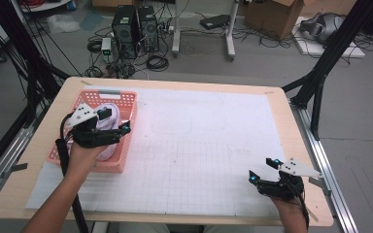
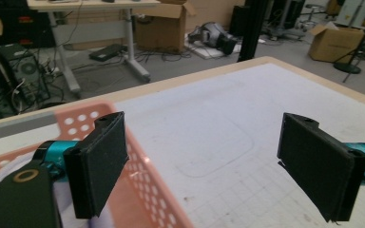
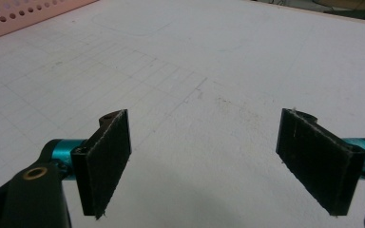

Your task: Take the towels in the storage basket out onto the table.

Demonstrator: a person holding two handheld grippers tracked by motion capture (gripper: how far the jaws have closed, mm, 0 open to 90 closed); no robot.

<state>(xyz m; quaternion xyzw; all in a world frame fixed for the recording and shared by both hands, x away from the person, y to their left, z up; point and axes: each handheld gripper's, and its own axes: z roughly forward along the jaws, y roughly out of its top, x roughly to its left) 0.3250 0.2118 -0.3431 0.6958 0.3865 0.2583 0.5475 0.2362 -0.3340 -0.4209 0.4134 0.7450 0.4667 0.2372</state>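
Observation:
A pink perforated basket (image 1: 125, 101) stands at the left of the table with a pale lilac-white cloth (image 1: 110, 118) bundled inside. My left gripper (image 1: 114, 121) hovers over the basket's right side, open, with nothing between its jaws. In the left gripper view its left pad (image 2: 100, 164) sits above the basket wall (image 2: 145, 180) and the right pad (image 2: 321, 164) above the mat. My right gripper (image 1: 262, 170) rests low near the table's front right corner, open and empty; its pads (image 3: 105, 161) frame bare gridded mat (image 3: 195, 95).
A white gridded mat (image 1: 199, 145) covers most of the wooden table (image 1: 301, 141). Beyond the far edge are computer towers (image 1: 135, 29), cables, cardboard boxes (image 1: 272, 17) and black frame legs (image 1: 330, 53). A metal rail (image 1: 328, 179) runs along the table's right side.

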